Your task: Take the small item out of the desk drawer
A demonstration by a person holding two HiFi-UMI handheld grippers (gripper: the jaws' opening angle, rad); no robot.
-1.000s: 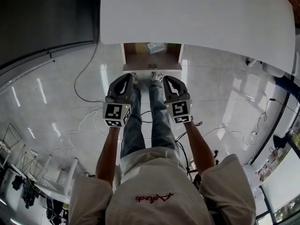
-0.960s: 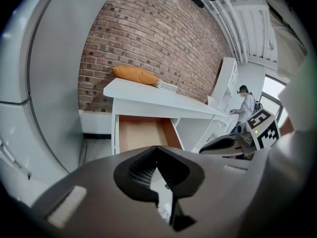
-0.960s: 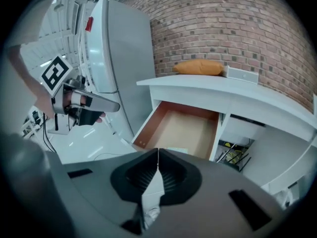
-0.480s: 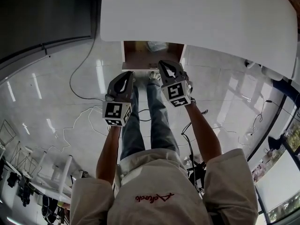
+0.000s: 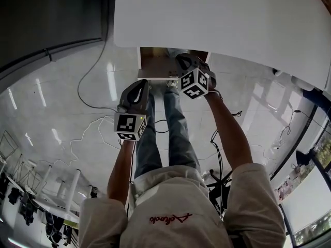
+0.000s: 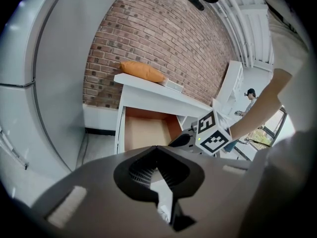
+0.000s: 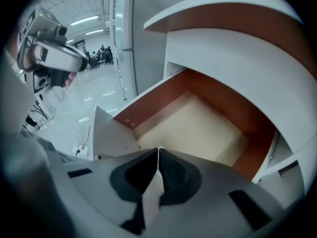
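The desk drawer (image 5: 154,63) stands pulled out from under the white desk top (image 5: 217,19). Its beige bottom (image 7: 198,125) looks bare where it shows, also in the left gripper view (image 6: 143,133). No small item can be made out; the drawer's back is hidden under the desk top. My right gripper (image 5: 182,61) hangs over the drawer's right front part, pointing steeply down, jaws shut and empty (image 7: 158,150). My left gripper (image 5: 144,83) stays short of the drawer front on the left, jaws shut with nothing between them (image 6: 156,148).
An orange cushion-like thing (image 6: 141,72) and a flat pale object (image 6: 173,86) lie on the desk near the brick wall. Cables (image 5: 93,94) trail over the glossy floor at left. The person's legs (image 5: 155,133) stand right before the drawer front.
My right gripper has moved forward and down from beside the left one to over the open drawer, rolling as it went. The left gripper has stayed put.
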